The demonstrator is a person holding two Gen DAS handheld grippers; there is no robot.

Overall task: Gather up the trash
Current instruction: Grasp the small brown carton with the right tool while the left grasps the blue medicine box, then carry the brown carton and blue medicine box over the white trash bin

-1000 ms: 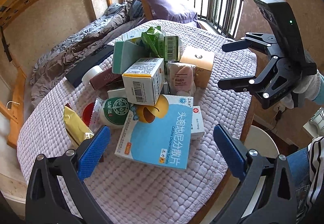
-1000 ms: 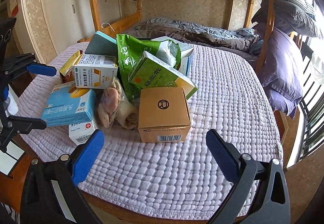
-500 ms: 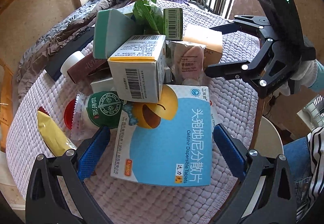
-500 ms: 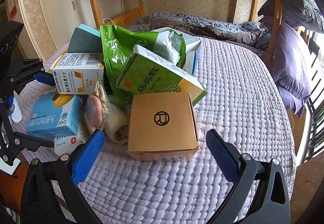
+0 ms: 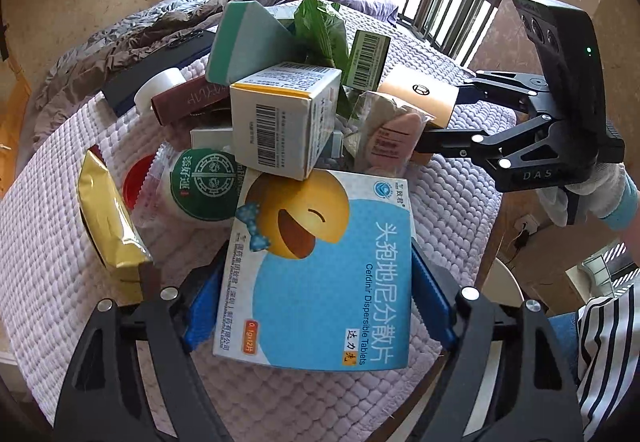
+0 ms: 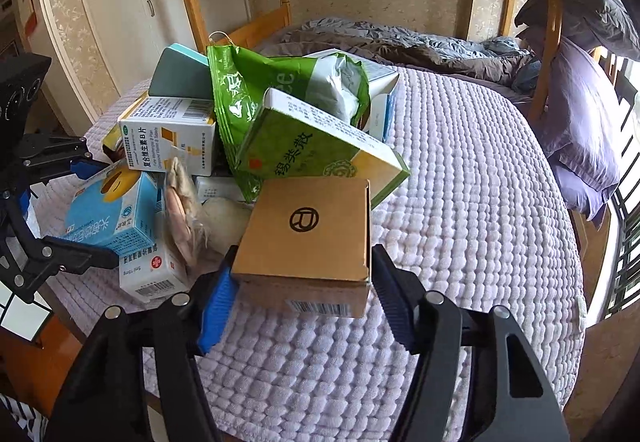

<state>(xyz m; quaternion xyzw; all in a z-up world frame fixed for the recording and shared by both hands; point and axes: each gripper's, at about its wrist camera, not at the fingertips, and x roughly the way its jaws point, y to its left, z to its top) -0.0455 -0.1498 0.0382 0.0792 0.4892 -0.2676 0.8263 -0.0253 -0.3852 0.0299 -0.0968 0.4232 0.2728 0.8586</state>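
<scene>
On the quilted worktop (image 6: 460,202), in the trash pile's near edge, my left tongs (image 5: 316,296) have just closed onto the blue box (image 5: 320,282); my right tongs (image 6: 304,294) have just closed, clenching the brown box (image 6: 308,230).

My left hand-held gripper (image 5: 316,294) is hemmed in: the blue box (image 5: 320,274) fills the space between its pads, a gold pouch (image 5: 108,226) lies close on the left, and the heap of boxes rises just behind. My right hand-held gripper (image 6: 304,298) has the brown box (image 6: 308,238) between its pads and a green box (image 6: 316,146) leaning over it. Right of the brown box, the quilted surface (image 6: 472,202) lies bare as far as the bed frame (image 6: 548,22).
</scene>
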